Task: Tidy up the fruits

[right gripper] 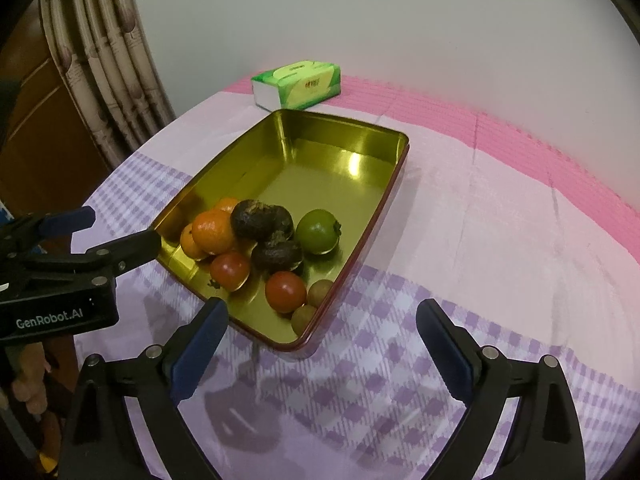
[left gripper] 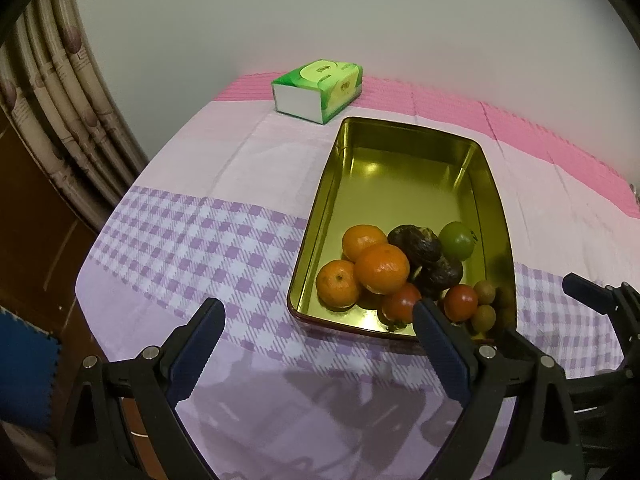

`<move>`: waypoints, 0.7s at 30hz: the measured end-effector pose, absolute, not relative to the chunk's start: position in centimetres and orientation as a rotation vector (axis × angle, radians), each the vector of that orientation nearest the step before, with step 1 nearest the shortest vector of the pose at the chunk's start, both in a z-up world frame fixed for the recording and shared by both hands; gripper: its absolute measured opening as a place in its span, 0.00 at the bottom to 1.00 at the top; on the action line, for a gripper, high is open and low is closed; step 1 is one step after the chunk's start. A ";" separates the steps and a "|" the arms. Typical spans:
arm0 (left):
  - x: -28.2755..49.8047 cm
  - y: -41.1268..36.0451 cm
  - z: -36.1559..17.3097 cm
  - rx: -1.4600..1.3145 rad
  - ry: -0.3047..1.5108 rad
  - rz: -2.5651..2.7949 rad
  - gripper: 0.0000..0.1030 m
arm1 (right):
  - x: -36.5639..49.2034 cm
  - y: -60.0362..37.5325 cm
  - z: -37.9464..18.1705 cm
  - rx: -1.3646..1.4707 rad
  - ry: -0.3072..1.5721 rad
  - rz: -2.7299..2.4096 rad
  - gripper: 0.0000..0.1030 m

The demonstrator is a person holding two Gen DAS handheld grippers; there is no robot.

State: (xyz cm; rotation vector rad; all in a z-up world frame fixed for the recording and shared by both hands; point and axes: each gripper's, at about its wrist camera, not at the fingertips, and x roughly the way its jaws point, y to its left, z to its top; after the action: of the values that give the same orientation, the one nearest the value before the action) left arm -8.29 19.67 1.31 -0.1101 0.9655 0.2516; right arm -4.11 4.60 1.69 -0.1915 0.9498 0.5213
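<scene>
Both wrist views angled down, near tray's [left gripper: 400, 184] front end; left view offset leftward, right rightward; tray shared.

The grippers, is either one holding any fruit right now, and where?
Nothing is held: left gripper and right gripper are both open and empty.

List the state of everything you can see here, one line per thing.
Gold tin: open, far half bare.
Fruits: heaped at the near end.
Tissue pack: closed, behind the tin.
Left gripper: open, empty.
Right gripper: open, empty.
</scene>
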 end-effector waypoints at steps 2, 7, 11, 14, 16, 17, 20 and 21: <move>-8.3 19.6 1.3 -0.110 0.966 0.250 0.91 | -4.1 4.6 1.5 -0.188 0.967 0.519 0.93; -8.3 19.6 1.2 -0.109 0.971 0.254 0.91 | -4.0 4.6 1.3 -0.188 0.976 0.515 0.93; -8.3 19.6 1.1 -0.111 0.978 0.256 0.91 | -4.1 4.8 1.0 -0.191 0.988 0.520 0.93; -8.3 19.7 1.0 -0.113 0.987 0.262 0.91 | -4.1 5.0 0.9 -0.196 0.994 0.520 0.93; -8.2 19.7 0.8 -0.112 0.992 0.264 0.91 | -4.1 5.1 0.7 -0.201 0.997 0.516 0.93; -8.2 19.7 0.8 -0.112 0.994 0.264 0.91 | -4.1 5.1 0.7 -0.200 0.999 0.518 0.93; -8.2 19.7 0.8 -0.111 0.993 0.266 0.91 | -4.0 5.2 0.5 -0.198 1.007 0.523 0.93; -8.2 19.7 0.8 -0.111 0.994 0.264 0.91 | -4.0 5.2 0.5 -0.198 1.009 0.525 0.93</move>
State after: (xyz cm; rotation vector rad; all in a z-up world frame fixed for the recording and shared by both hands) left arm -8.21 19.69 0.78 -0.1115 0.9942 0.2645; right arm -3.97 5.23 0.48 -0.1978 1.0090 0.5253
